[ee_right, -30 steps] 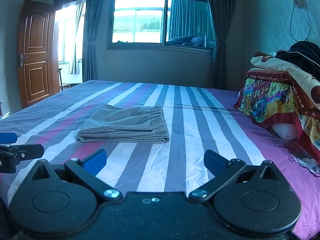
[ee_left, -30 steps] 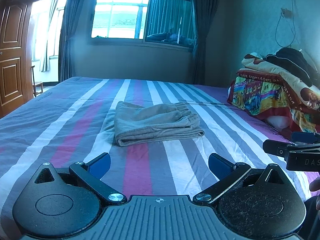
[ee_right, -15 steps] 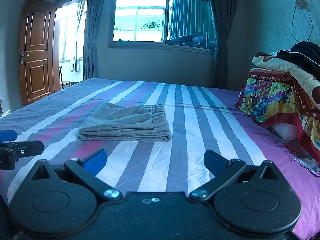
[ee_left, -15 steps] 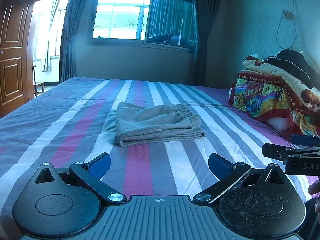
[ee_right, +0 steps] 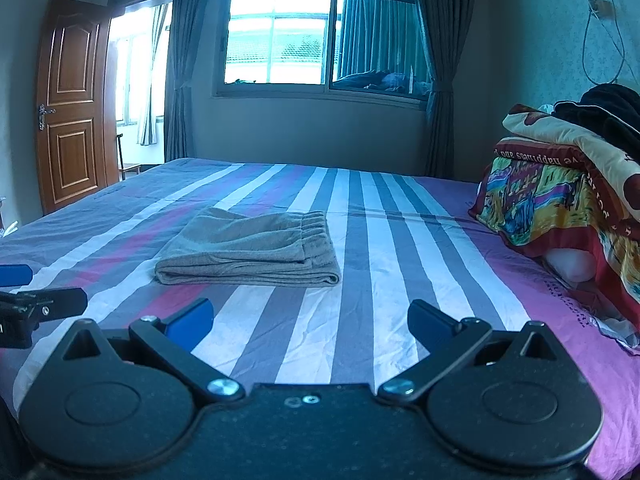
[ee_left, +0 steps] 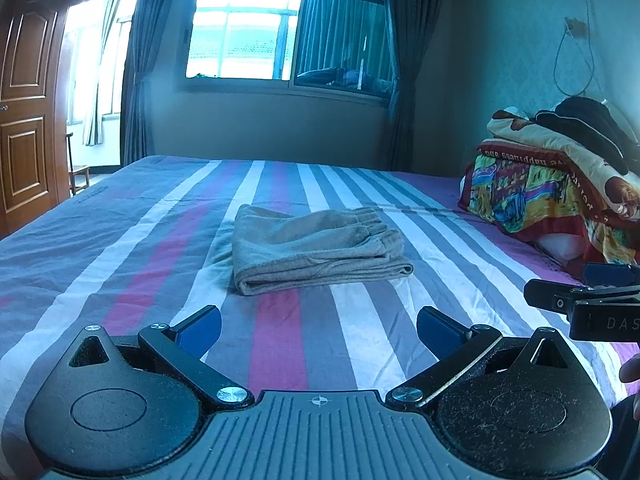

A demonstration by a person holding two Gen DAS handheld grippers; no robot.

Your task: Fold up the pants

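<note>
The grey-beige pants (ee_left: 316,250) lie folded into a neat rectangle in the middle of the striped bed (ee_left: 120,240), waistband toward the right. They also show in the right wrist view (ee_right: 252,252). My left gripper (ee_left: 319,330) is open and empty, held above the bed well short of the pants. My right gripper (ee_right: 309,320) is open and empty, also short of the pants. The right gripper's fingers (ee_left: 568,300) show at the right edge of the left wrist view. The left gripper's fingers (ee_right: 40,304) show at the left edge of the right wrist view.
A pile of colourful folded blankets (ee_left: 560,184) with dark clothes on top sits on the bed's right side, also in the right wrist view (ee_right: 568,196). A window with curtains (ee_right: 320,32) is behind the bed. A wooden door (ee_right: 72,104) stands at the left.
Both grippers have drifted slightly, so the pants sit a touch further right in both views. Both stay open; the pants have not moved.
</note>
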